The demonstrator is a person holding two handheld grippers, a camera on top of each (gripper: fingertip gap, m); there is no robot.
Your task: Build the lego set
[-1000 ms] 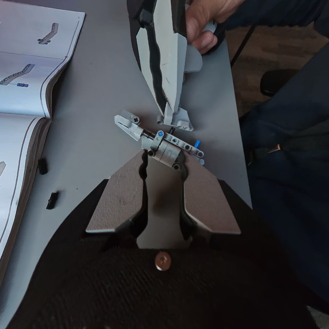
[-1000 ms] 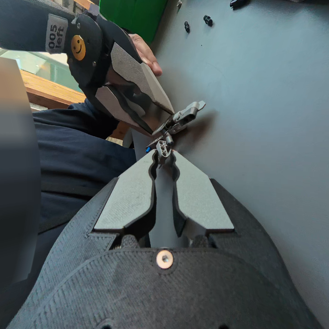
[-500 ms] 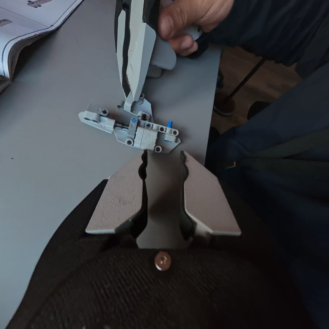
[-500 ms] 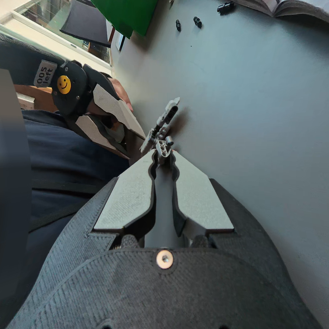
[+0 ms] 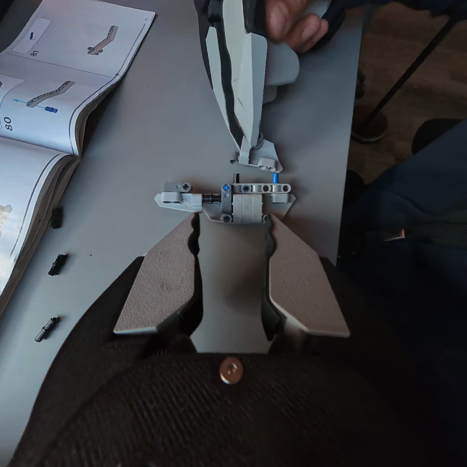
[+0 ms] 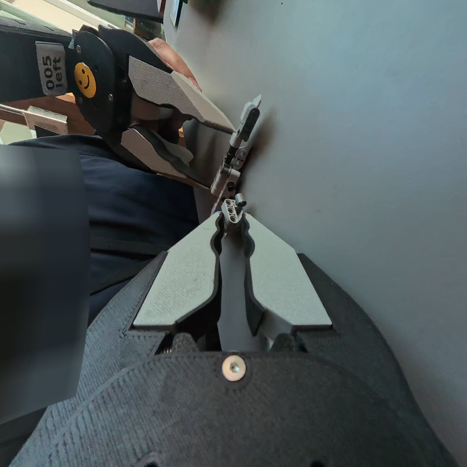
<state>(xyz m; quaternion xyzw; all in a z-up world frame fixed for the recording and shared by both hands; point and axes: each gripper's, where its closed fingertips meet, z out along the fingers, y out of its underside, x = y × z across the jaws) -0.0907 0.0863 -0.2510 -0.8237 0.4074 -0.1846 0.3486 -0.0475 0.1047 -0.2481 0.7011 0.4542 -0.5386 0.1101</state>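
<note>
The left tongs (image 5: pixel 233 222) stand wide apart over the smooth grey counter (image 5: pixel 141 156), holding nothing; their tips sit just at the near edge of the light grey lego assembly (image 5: pixel 227 201), a flat row of beams and panels with a black axle in the middle, a blue cross-shaped pin end on its upper beam and a blue peg (image 5: pixel 275 178) standing up at its far right. That assembly lies on the counter directly ahead of the left tongs, with its right half between the two tips and its left arm reaching out past the left finger. Beyond it, the right tongs (image 5: pixel 249 149) come down from above, nearly closed and pinching a small light grey lego panel piece with round holes (image 5: pixel 262 158), which hangs just above the assembly and apart from it. In the right wrist view the same piece (image 6: pixel 232 212) sits clamped between the tips of the right tongs (image 6: pixel 232 222), with the assembly (image 6: pixel 237 151) just ahead and the left tongs (image 6: pixel 219 156) spread open on its left side. To the left of the left tongs lie three small black lego pins (image 5: pixel 56 216) scattered on the counter, beside an open white instruction booklet (image 5: pixel 63 75). A bare hand (image 5: pixel 295 22) grips the right tool at the top.
</note>
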